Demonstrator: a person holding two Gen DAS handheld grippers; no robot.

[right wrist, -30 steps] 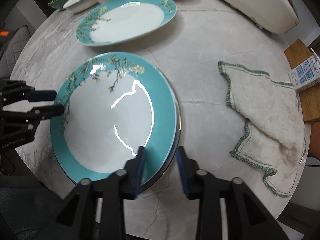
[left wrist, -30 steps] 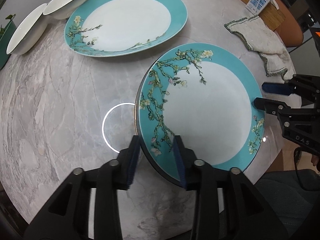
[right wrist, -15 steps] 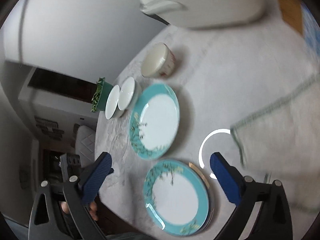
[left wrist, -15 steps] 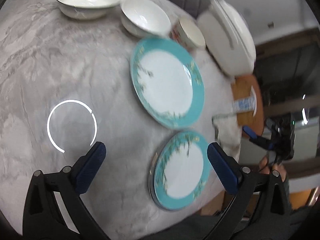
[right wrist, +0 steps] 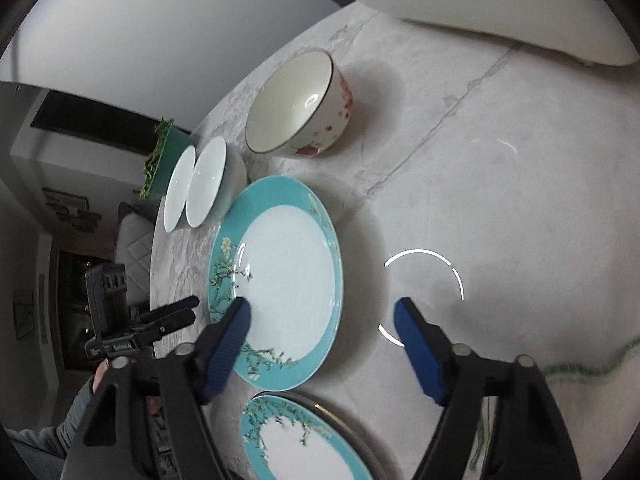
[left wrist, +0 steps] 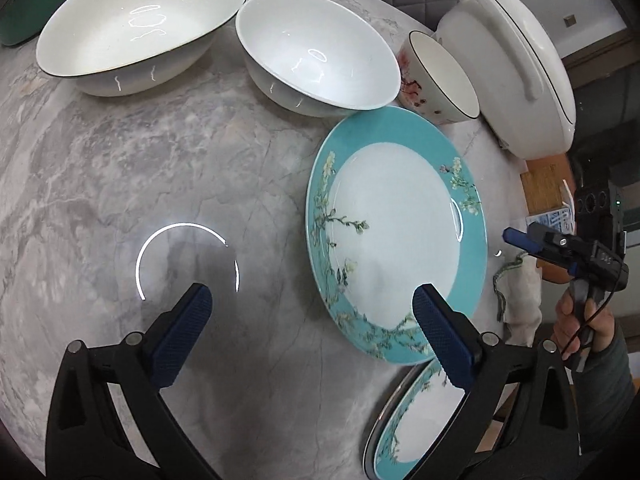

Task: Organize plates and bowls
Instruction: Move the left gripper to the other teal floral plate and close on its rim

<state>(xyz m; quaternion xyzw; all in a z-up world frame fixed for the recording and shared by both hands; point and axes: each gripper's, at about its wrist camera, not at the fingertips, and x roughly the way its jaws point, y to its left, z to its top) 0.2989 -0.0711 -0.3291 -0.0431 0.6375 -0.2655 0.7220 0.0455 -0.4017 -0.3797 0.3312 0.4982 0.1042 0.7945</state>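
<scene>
— Since both sets of tongs hang over the table (left wrist: 120, 184), what are they holding?
— Nothing. The left tongs (left wrist: 312, 328) stand spread wide, one blue pad over bare marble, the other over the rim of a teal plate. The right tongs (right wrist: 320, 336) are apart too, though their jaws have just been closing in; one pad sits over that same plate's rim, the other over bare table, and neither presses on it.
— How many plates do you count?
— Two teal, blossom-painted plates. The nearest plate (left wrist: 416, 428) lies at the table's near edge, with a darker rim showing under it — whether that is another plate below, I cannot tell. Just beyond it, apart from it, lies the second plate (left wrist: 396, 236), flat on the marble.
— And bowls?
— Three. Past the second plate, a white bowl (left wrist: 316, 48) just beside that plate's far rim; next to it a wider white bowl (left wrist: 140, 24), the two close together; and to the other side a small cream bowl with red flowers (right wrist: 296, 108), upright, on its own.
— Anything further back?
— One large white lidded dish (left wrist: 516, 64) behind the flowered bowl, and one green planter (right wrist: 160, 160) beyond the white bowls.
— Off to the side?
— One green-edged cloth (left wrist: 516, 280) by the table's edge. In the left view, a hand (left wrist: 576, 320) grips the handle of the right tongs.
</scene>
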